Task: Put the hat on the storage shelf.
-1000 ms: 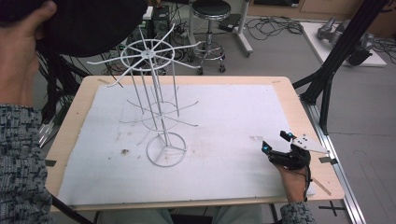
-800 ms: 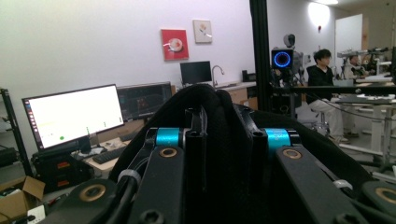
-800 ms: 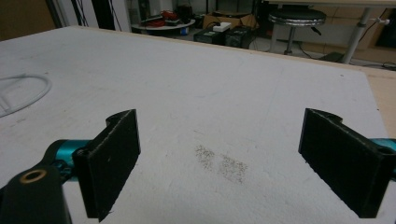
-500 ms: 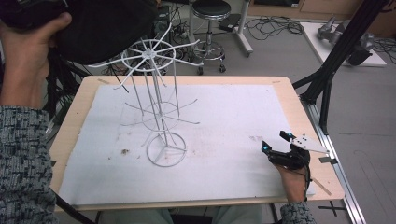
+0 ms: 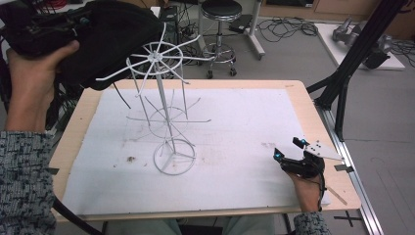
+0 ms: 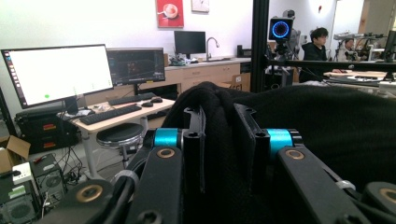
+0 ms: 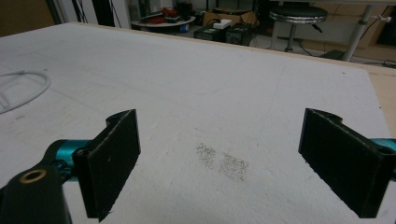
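A white wire rack (image 5: 165,113) with a spoked top wheel and a ring base stands on the white sheet, left of centre. My left gripper (image 5: 73,24) is raised at the far left, just behind the rack's top, shut on a black cloth (image 5: 115,41) that drapes beside the spokes. In the left gripper view the jaws pinch a fold of the black cloth (image 6: 327,126) in my left gripper (image 6: 219,140). My right gripper (image 5: 288,148) rests low on the sheet at the front right, open and holding nothing. Its jaws stand wide apart around my right gripper (image 7: 219,163).
The table (image 5: 298,93) has a wooden border around the white sheet (image 5: 244,122). A curve of the rack's ring base (image 7: 23,88) lies to the left of the right jaws. A black frame post (image 5: 352,63) stands at the right edge, and a stool (image 5: 220,14) behind.
The left hand with the gripper and black cloth has come down and to the right, closer to the rack's top. The right gripper has stayed put.
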